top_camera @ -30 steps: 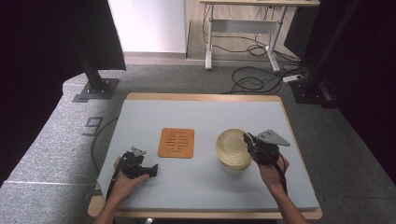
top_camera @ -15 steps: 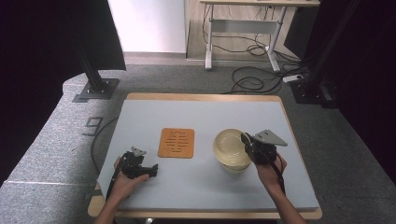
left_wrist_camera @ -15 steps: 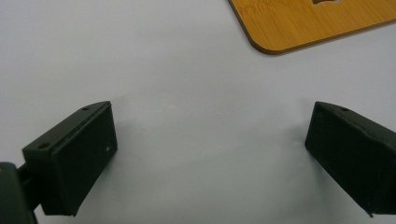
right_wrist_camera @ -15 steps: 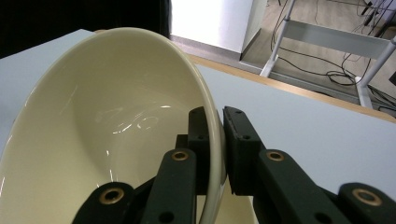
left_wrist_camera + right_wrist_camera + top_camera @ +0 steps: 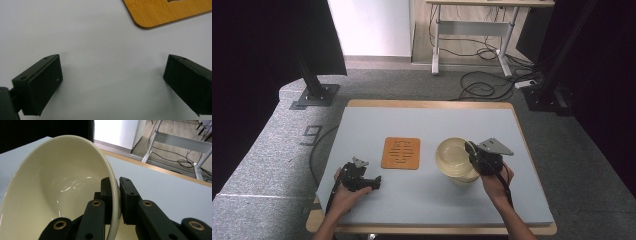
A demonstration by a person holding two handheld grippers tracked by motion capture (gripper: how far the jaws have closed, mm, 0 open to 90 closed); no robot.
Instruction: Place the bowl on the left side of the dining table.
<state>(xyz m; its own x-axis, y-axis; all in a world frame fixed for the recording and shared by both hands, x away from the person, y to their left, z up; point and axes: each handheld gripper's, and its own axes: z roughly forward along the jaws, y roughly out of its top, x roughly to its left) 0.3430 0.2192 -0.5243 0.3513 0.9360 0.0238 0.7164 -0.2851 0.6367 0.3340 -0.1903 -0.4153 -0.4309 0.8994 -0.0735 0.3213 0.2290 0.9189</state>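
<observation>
Left gripper [image 5: 373,182] low near the front edge with jaws spread wide; right gripper [image 5: 115,195] clamped, its hand [image 5: 495,181] behind.

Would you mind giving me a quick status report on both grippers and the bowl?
Right hand-held gripper clamped on bowl rim, bowl tilted. Left hand-held gripper open over bare table. Wooden mat apart from bowl.

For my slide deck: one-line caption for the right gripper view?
Right hand-held gripper shut on the rim of a cream bowl above the grey table.
</observation>
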